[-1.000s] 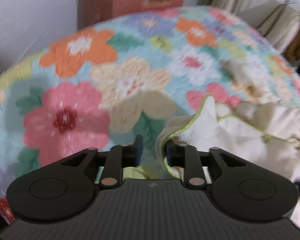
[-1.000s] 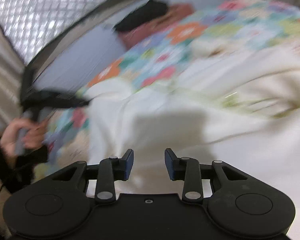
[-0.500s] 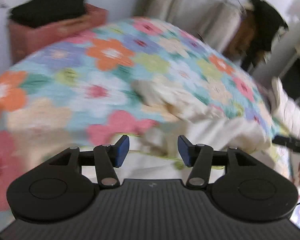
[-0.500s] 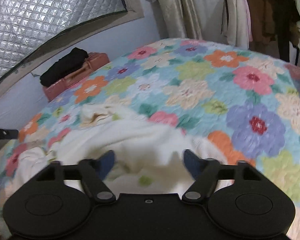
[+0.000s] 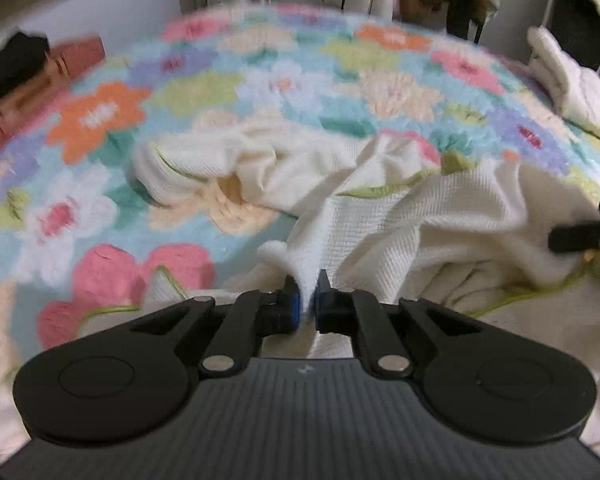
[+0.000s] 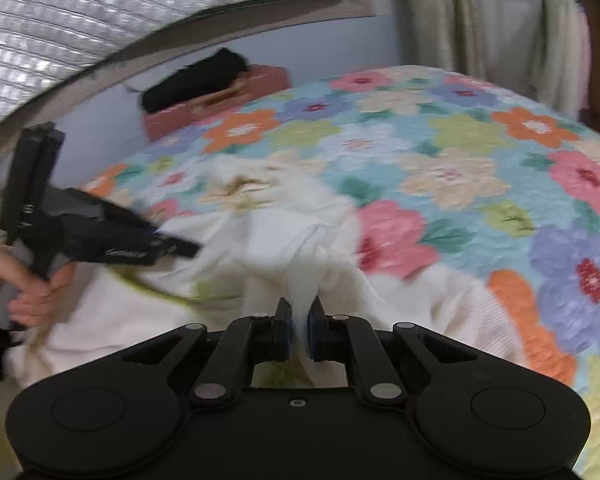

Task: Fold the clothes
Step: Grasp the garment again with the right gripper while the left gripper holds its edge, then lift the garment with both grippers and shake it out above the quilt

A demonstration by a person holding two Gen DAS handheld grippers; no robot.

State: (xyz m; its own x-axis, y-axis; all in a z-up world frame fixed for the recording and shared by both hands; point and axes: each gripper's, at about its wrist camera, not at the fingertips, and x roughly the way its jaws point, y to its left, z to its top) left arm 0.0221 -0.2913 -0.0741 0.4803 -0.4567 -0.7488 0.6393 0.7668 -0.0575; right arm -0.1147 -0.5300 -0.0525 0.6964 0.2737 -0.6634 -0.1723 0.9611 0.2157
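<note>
The cream waffle-knit garment with lime-green edging (image 5: 432,216) lies crumpled on the flower-patterned quilted bedspread (image 5: 228,92), bunched toward the near edge, one loose end trailing off toward the far left corner. The left gripper (image 5: 307,300) is clamped on a pinched ridge of the cloth, blue pads pressing it thin. And the right gripper (image 6: 298,330) — jaws closing, a fold of the same knit already squeezed between them!

It looks soft, light and floppy; it should sag wherever it isn't held and stretch a little under tension. A bunched middle gives poor control, so the piped hems or corners seem the better hold for spreading it flat. The weave is ribbed and grippy, unlikely to slip. The bedspread is puffy and stitched, so the cloth may drag rather than slide.
</note>
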